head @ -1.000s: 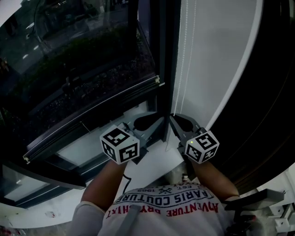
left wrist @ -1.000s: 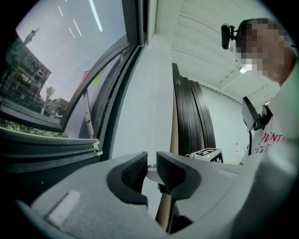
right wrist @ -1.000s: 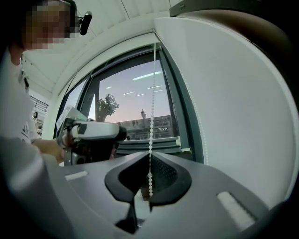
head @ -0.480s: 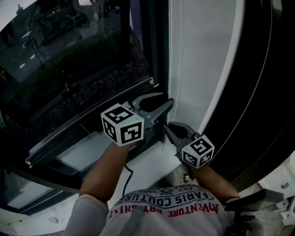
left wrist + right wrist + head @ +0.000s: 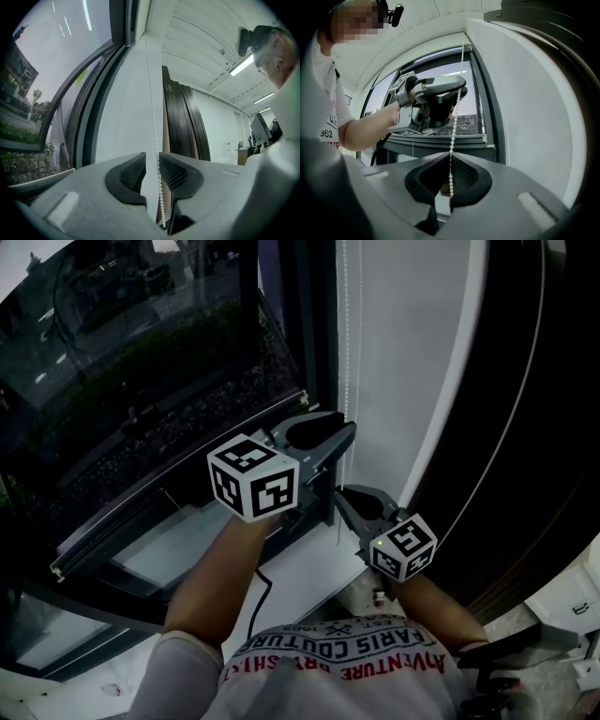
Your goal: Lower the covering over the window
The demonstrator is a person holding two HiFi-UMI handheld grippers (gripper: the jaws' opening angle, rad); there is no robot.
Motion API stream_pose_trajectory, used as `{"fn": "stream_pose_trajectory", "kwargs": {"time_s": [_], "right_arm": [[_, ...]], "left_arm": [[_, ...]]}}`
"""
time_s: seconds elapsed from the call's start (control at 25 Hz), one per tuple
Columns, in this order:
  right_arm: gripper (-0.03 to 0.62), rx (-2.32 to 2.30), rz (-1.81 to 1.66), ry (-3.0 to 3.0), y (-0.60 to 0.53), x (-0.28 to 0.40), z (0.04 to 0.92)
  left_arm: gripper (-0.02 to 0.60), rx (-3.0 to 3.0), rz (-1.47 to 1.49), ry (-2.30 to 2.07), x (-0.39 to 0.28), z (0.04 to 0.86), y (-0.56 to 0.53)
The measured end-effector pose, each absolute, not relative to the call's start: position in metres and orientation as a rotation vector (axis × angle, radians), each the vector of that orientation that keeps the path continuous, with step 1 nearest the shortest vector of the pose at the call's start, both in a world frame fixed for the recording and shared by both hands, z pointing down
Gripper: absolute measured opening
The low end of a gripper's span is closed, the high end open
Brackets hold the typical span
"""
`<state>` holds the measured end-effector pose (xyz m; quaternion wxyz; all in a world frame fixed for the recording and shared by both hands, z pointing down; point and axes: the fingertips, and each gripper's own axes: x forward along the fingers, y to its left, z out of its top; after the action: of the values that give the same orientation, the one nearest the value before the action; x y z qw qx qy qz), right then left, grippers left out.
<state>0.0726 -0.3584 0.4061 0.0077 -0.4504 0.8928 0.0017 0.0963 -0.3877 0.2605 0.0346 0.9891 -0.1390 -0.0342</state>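
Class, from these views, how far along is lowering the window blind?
Done: the right gripper is shut on the bead chain. In hand: the left gripper, higher up, jaws just opened, chain loose between them. Remaining: probably clamp and pull; how much lowering remains is unclear.

Dim and bluish in the head view, with faint reflections on the dark window glass (image 5: pixel 141 362). Brighter in both gripper views, with ceiling strip lights (image 5: pixel 241 65) in the left one; fisheye-bent, black at corners.
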Motion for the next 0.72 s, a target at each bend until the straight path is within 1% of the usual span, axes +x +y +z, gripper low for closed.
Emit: {"fn": "stream_pose_trajectory", "kwargs": {"time_s": [0.08, 0.28, 0.36, 0.72], "right_arm": [[0.011, -1.415, 0.004, 2.783, -0.3585, 0.0740, 0.4063], [0.011, -1.435, 0.037, 2.790, -0.3572, 0.0721, 0.4072], [0.011, -1.428, 0.020, 2.787, -0.3576, 0.0724, 0.4069], [0.009, -1.433, -0.003, 2.754, -0.3622, 0.0739, 0.4135]], "left_arm": [[0.060, 3.046, -0.091, -0.422, 0.0979, 0.2614, -0.3861], [0.058, 3.053, -0.063, -0.387, 0.0996, 0.2655, -0.3813], [0.023, 3.056, -0.052, -0.386, 0.1009, 0.2656, -0.3797], [0.012, 3.082, -0.041, -0.387, 0.0997, 0.2703, -0.3782]]}}
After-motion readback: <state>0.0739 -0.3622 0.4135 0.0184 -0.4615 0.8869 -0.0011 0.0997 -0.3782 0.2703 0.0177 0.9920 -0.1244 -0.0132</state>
